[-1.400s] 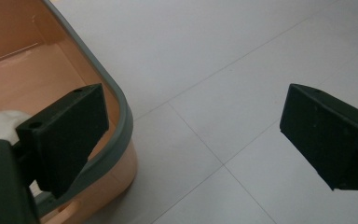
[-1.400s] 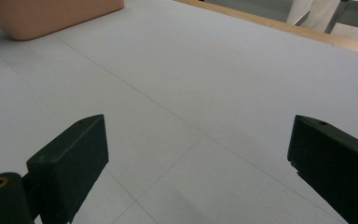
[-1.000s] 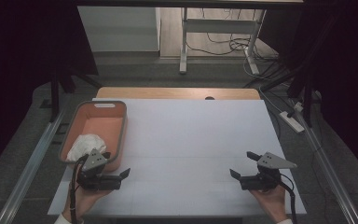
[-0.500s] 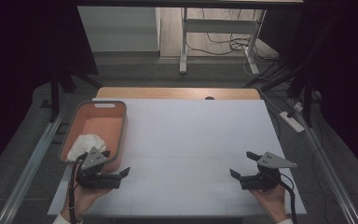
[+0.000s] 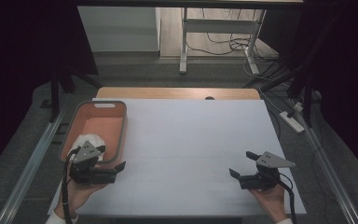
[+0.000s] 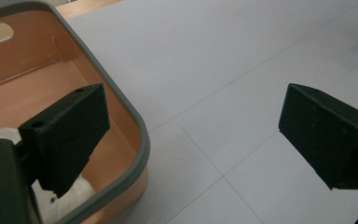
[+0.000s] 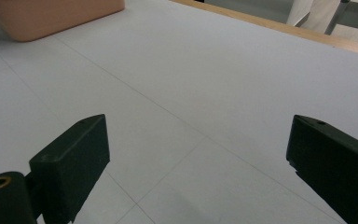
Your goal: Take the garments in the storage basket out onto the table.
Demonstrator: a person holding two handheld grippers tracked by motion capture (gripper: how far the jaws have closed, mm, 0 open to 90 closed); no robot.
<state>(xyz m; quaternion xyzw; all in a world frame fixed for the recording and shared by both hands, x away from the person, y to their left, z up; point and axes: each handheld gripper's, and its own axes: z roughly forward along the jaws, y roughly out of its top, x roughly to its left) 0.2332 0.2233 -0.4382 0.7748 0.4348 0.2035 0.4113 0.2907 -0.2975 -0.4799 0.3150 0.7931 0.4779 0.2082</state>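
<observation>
Both grippers are hovering with jaws spread wide, holding nothing: the left gripper [image 5: 114, 169] just beside the bin [image 5: 120, 135], the right gripper [image 5: 240, 165] well apart over the bare white table [image 5: 191, 140]. A white cloth [image 5: 80, 142] is lying in the bin's near corner. Reaching it well probably means lifting the left jaws over the near rim first, since that rim is standing in the way.

The left gripper [image 5: 114, 167] sits in the person's left hand [image 5: 77, 191] just beside the near right corner of the orange bin [image 5: 121, 135], jaws spread wide and empty, pointing rightward. The right gripper [image 5: 242, 164] rests in the right hand [image 5: 271, 199] well apart from that bin, jaws likewise wide apart, pointing leftward toward it.
</observation>
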